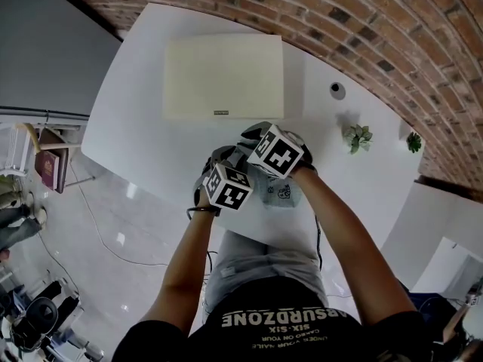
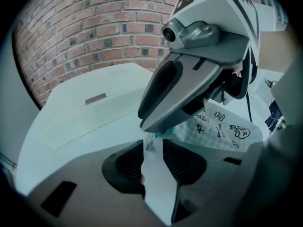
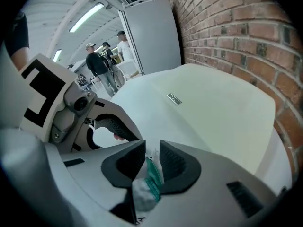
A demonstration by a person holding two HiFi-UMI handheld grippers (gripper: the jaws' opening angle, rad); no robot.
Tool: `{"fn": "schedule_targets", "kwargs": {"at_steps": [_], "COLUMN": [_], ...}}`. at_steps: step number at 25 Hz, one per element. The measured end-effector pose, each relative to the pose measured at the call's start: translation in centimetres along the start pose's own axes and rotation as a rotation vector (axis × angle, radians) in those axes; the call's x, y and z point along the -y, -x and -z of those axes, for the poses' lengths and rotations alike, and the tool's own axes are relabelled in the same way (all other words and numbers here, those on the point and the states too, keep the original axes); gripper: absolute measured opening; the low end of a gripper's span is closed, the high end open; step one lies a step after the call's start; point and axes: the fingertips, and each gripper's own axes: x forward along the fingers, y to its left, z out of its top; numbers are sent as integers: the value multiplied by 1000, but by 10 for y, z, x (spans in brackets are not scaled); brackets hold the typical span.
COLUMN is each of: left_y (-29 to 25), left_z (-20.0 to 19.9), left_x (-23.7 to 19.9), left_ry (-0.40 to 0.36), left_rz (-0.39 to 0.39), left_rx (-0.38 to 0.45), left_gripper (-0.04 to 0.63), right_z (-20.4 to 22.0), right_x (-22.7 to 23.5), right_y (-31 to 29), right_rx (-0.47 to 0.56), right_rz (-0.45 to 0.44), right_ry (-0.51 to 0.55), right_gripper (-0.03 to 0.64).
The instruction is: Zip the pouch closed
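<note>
A white pouch [image 1: 281, 191] printed with small black drawings [image 2: 222, 126] lies on the white table [image 1: 151, 127] in front of the person. Both marker cubes [image 1: 228, 185] [image 1: 275, 151] hover over its left end and hide the jaw tips in the head view. My left gripper [image 2: 152, 146] is open by a narrow gap, with the small zipper pull [image 2: 149, 143] between its tips. My right gripper [image 3: 152, 157] straddles the pouch's end with the green zipper tape [image 3: 152, 181]. Its jaws stand slightly apart, and the tape lies against one pad. The two grippers' tips almost meet.
A flat cream box [image 1: 224, 78] lies on the table beyond the pouch. Two small plants [image 1: 358, 136] [image 1: 413, 142] and a round hole [image 1: 337, 90] are at the right, near the brick wall [image 1: 362, 21]. Several people [image 3: 100, 63] stand far off. The table's near edge is by the person's knees.
</note>
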Motion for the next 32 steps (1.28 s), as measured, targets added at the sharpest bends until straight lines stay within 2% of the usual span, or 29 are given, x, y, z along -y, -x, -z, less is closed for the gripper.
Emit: {"fn": "schedule_targets", "kwargs": {"at_steps": [14, 18, 21, 26, 32], "left_y": [-9, -9, -9, -10, -11], "left_z": [3, 3, 3, 3, 4], "left_x": [-1, 3, 5, 4, 4], "left_ry": [-17, -49, -60, -30, -32], "left_rz": [-7, -20, -36, -23, -19], "left_rx": [-33, -53, -65, -61, -75], "left_gripper": [78, 37, 31, 29, 29], "right_z": [13, 15, 17, 20, 22], "right_x": [5, 5, 6, 8, 10], "right_y": [-21, -23, -21, -16, -15], "right_rx": [-75, -80, -83, -79, -72], "right_rz": [-8, -3, -9, -15, -16], "right_ry": [-30, -41, -64, -115, -161], "right_gripper": [72, 48, 41, 41, 44]}}
